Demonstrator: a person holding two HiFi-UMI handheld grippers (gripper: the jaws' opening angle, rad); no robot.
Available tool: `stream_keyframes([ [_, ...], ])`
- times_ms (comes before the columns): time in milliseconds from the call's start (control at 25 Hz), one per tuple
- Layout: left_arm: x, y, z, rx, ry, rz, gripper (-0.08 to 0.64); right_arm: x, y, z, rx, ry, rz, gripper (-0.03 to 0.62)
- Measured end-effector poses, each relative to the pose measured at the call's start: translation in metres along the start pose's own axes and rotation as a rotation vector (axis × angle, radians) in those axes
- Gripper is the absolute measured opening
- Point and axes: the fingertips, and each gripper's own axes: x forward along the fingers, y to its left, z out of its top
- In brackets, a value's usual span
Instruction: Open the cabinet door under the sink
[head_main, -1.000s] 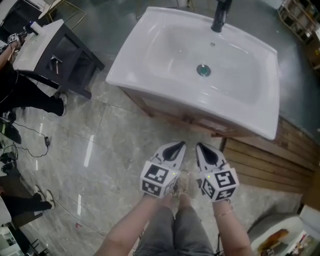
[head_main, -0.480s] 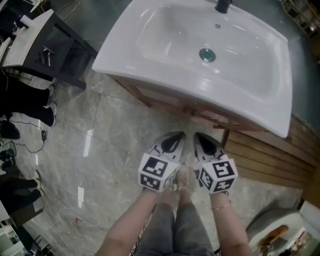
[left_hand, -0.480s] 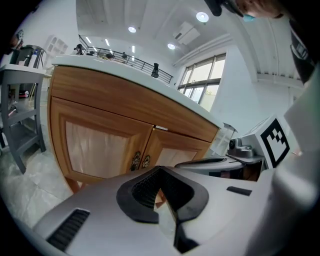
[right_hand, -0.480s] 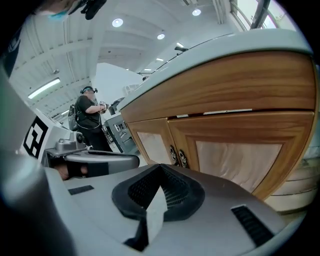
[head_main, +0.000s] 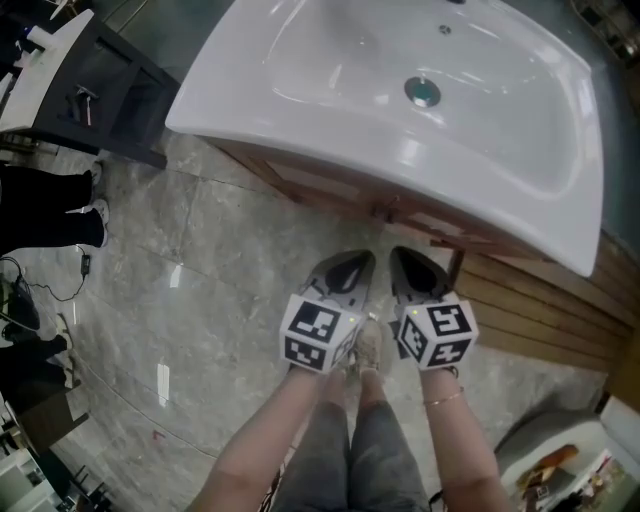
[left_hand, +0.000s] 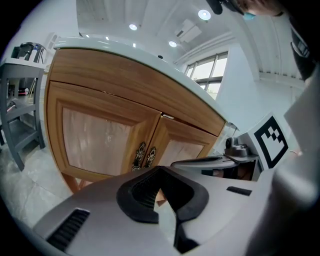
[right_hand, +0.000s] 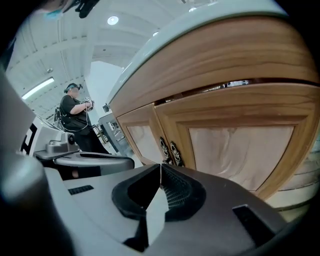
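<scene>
The left tool (head_main: 347, 268) and the right tool (head_main: 415, 268) were side by side, low down in front of the cabinet (head_main: 340, 190). Both tools were pinched tight shut, with nothing between their jaws. They pointed at the cabinet and were near it, but did not touch it. The grey floor (head_main: 200, 290) was under them.

The cabinet was brown wood and stood right under the big white sink (head_main: 330, 70). It had a left door (left_hand: 97, 140) and a right door (left_hand: 182, 150), each with a pale panel. Both doors were closed. Two dark, curly handles (left_hand: 145, 156) sat side by side in the middle, where the doors met.

Off to the left stood a dark stand (head_main: 110, 100) with a white top. A person (right_hand: 76, 117) in dark clothes stood farther back.
</scene>
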Motion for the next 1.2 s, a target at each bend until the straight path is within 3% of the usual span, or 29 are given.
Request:
stream_keyframes([
  [240, 0.012, 0.008, -0.009, 0.0, 0.019, 0.013, 0.008, 0.017, -0.013, -0.007, 0.017, 0.006, -0.024, 0.0],
  [920, 0.034, 0.017, -0.015, -0.002, 0.026, 0.012, 0.008, 0.059, -0.03, -0.011, 0.069, 0.023, -0.043, 0.127],
  [1200, 0.04, 0.02, -0.02, -0.014, 0.032, 0.018, 0.008, 0.068, -0.043, -0.009, 0.137, 0.027, -0.087, 0.129],
])
